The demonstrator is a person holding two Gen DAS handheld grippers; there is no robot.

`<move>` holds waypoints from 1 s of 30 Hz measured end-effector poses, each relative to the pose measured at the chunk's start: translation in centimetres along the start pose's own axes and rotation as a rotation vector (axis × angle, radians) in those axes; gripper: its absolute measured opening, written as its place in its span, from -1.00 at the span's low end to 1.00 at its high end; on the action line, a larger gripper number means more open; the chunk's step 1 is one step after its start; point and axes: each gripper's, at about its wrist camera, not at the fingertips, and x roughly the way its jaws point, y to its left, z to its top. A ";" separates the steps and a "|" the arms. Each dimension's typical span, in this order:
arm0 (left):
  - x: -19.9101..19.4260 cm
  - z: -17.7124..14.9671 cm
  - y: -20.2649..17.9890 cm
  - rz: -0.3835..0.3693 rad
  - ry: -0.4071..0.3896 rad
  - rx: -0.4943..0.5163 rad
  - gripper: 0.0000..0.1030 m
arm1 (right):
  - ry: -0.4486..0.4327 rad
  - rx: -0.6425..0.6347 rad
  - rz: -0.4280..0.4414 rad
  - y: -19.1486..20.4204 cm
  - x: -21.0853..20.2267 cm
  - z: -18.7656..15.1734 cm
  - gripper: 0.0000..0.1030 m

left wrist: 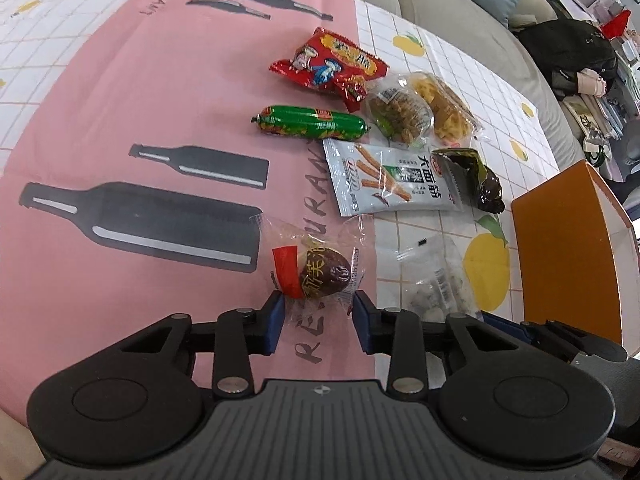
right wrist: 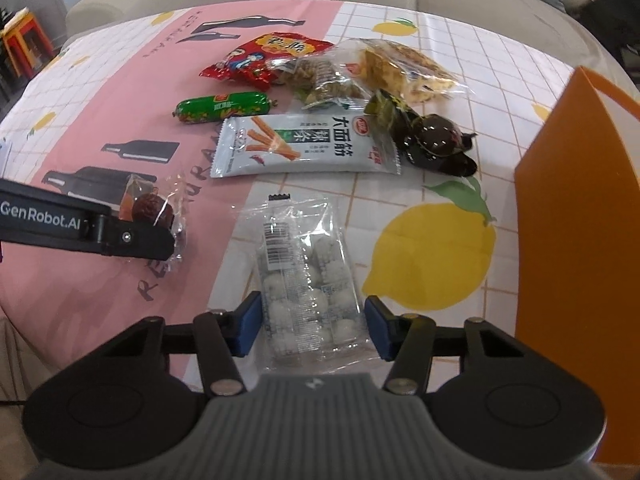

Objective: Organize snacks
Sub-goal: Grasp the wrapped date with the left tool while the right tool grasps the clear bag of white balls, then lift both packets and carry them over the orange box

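Snacks sit scattered on the worktop (right wrist: 460, 80), all on the near-left side of the orange box (right wrist: 576, 216). Our left claw (left wrist: 318, 316) is narrowed around the wrapped date candy (left wrist: 320, 276), well left of the box; its blue pads look to touch the crinkly wrapper, but we can't tell if they bite on the candy itself. Our right claw (right wrist: 312, 326) stands half open astride the clear pack of white candies (right wrist: 308, 280), closer to the box, pads apart from the film, so nothing is held yet. Red chip bag (right wrist: 264, 60), green sausage (right wrist: 222, 108) and white spicy-strip pack (right wrist: 304, 146) lie farther out from the box, untouched. Risks: left pinches only loose film and the date slips out on lift; right closes on slick plastic and the pack slides or buckles, skewing the drop into the box.
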 end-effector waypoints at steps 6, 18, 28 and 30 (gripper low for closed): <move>-1.2 0.1 -0.4 0.001 -0.022 0.003 -0.26 | -0.023 0.063 0.018 -1.0 -1.3 -0.1 0.03; -4.9 0.3 -2.7 0.004 -0.098 0.056 -0.27 | -0.124 0.132 0.049 -2.7 -6.2 0.6 0.02; -9.3 1.2 -8.4 -0.048 -0.181 0.182 -0.28 | -0.235 0.191 0.064 -5.6 -12.7 1.9 0.02; -9.9 1.2 -9.7 -0.069 -0.191 0.212 -0.28 | -0.254 0.202 0.053 -6.6 -14.0 2.0 0.02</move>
